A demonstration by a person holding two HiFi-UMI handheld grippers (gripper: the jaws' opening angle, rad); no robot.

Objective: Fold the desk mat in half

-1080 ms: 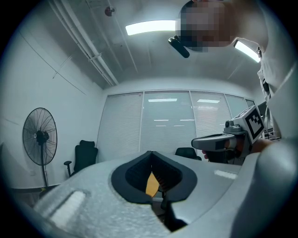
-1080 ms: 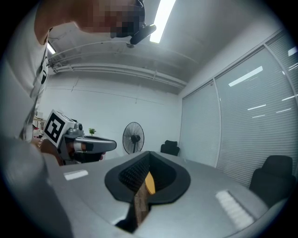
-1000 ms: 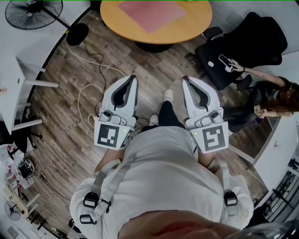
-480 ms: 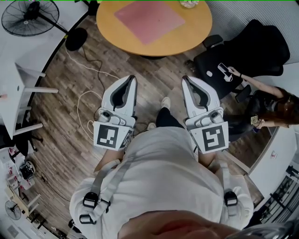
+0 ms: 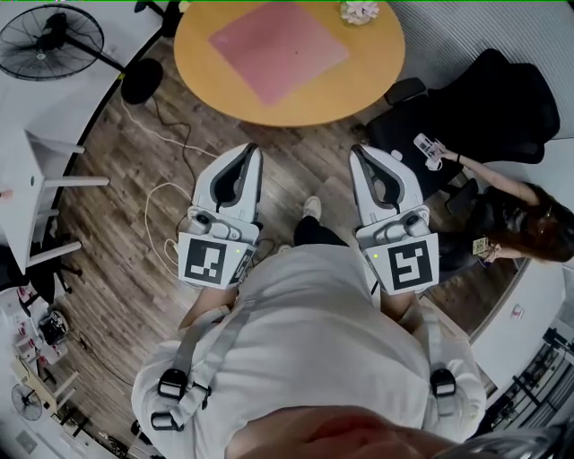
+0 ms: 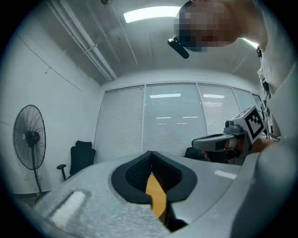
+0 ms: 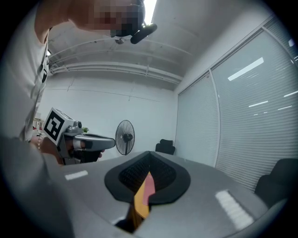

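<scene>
Round wooden worktop (image 5: 377,63) ahead carried the pink rectangular desk mat (image 5: 278,49), lying flat, unfolded and not yet touched. The mat sat skewed to the person, one corner pointing back toward them. Its long axis probably ran from near-left to far-right, but that was hard to call from the head view.

Both grippers were well short of the worktop, over the floor, pointing forward at it. The left gripper (image 5: 249,149) looked slightly nearer the mat's near corner than the right gripper (image 5: 359,151), as the mat sat left of centre. Fingers on both were clenched, with nothing between them.

A small white flower-like ornament (image 5: 360,11) sat near the worktop's far edge, apart from the mat. Outward were a wood-plank floor (image 5: 134,224) with a loose white cable (image 5: 161,197), a black pedestal fan (image 5: 49,40) to the left, and a black office chair (image 5: 475,99) and a seated person (image 5: 520,215) to the right.
</scene>
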